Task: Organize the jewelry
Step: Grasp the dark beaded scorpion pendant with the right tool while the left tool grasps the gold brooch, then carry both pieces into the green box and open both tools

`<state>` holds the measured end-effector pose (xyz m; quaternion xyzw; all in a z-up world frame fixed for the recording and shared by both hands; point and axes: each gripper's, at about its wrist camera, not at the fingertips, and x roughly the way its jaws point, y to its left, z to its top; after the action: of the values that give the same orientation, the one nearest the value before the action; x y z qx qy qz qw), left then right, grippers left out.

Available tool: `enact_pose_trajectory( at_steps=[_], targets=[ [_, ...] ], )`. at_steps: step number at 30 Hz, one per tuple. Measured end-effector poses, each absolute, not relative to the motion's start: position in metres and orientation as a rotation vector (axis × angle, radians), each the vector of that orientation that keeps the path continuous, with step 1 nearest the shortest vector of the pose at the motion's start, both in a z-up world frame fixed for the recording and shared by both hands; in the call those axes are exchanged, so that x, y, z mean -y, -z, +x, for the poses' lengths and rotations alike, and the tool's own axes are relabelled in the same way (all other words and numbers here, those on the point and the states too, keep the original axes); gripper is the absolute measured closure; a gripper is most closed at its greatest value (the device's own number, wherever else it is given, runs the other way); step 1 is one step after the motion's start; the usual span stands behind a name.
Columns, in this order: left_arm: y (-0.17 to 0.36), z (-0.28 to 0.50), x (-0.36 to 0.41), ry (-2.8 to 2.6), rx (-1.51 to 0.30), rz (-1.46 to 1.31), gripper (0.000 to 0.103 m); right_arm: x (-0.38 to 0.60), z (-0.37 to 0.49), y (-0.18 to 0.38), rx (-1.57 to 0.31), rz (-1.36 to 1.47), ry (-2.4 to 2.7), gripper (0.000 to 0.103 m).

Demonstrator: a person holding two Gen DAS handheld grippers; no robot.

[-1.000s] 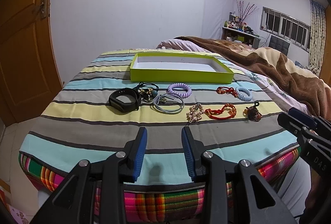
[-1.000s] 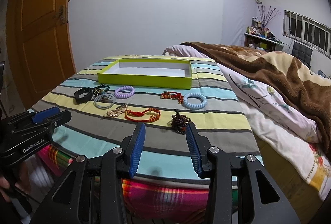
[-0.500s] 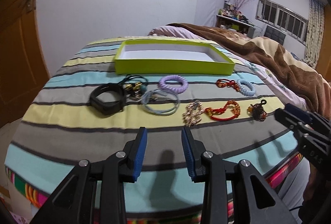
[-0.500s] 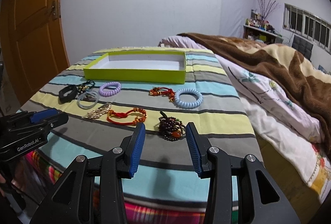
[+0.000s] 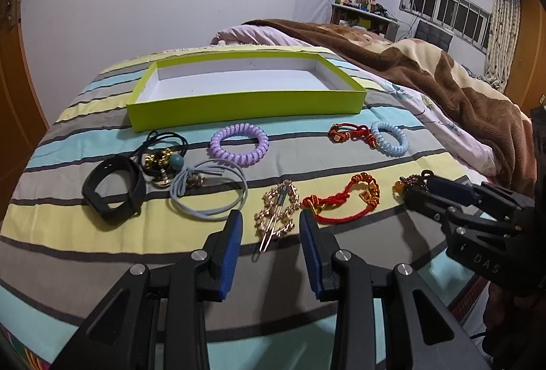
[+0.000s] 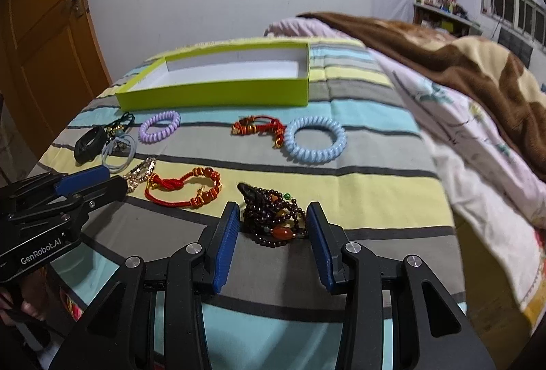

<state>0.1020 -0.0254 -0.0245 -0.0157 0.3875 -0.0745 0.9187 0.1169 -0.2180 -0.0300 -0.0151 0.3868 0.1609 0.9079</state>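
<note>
An empty lime-green tray (image 5: 245, 103) (image 6: 218, 93) sits at the back of the striped cloth. Jewelry lies in front of it. My left gripper (image 5: 271, 228) is open, its fingers on either side of a gold hair clip (image 5: 278, 209). My right gripper (image 6: 271, 223) is open around a dark beaded bracelet (image 6: 273, 216). Also there are a red cord bracelet (image 5: 344, 199) (image 6: 184, 189), a purple coil tie (image 5: 239, 144), a light blue coil tie (image 6: 315, 144), a second red bracelet (image 6: 259, 127), a black band (image 5: 112, 192) and a grey-blue elastic (image 5: 211, 192).
A black elastic with gold and teal beads (image 5: 163, 158) lies by the black band. A bed with a brown blanket (image 5: 426, 73) adjoins the table on the right. An orange door (image 6: 41, 39) stands at the left. The cloth's front edge lies just below both grippers.
Both grippers have moved forward and down over the table. The left one now straddles the gold clip and the right one straddles the beaded bracelet. Both stay open.
</note>
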Motion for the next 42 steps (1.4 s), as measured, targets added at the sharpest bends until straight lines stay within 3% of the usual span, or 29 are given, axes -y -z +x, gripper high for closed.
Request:
enact_pose_trajectory(
  at_steps=[3, 5, 6, 20, 42],
  targets=[
    [0.027, 0.108, 0.027, 0.15, -0.814, -0.021, 0.068, 0.219, 0.121, 0.031, -0.81, -0.024, -0.342, 0.064],
    [0.028, 0.11, 0.027, 0.155, -0.821, -0.017, 0.077, 0.221, 0.122, 0.031, -0.817, -0.015, -0.344, 0.075],
    [0.029, 0.111, 0.027, 0.155, -0.826, -0.016, 0.078, 0.223, 0.123, 0.03, -0.819, -0.01, -0.342, 0.075],
    [0.023, 0.103, 0.026, 0.129, -0.796, -0.01, 0.085, 0.227, 0.119, 0.027, -0.81, 0.002, -0.362, 0.092],
    [-0.014, 0.078, 0.018, 0.161, -0.682, -0.041, 0.09, 0.228, 0.098, -0.005, -0.725, 0.025, -0.403, 0.093]
  ],
)
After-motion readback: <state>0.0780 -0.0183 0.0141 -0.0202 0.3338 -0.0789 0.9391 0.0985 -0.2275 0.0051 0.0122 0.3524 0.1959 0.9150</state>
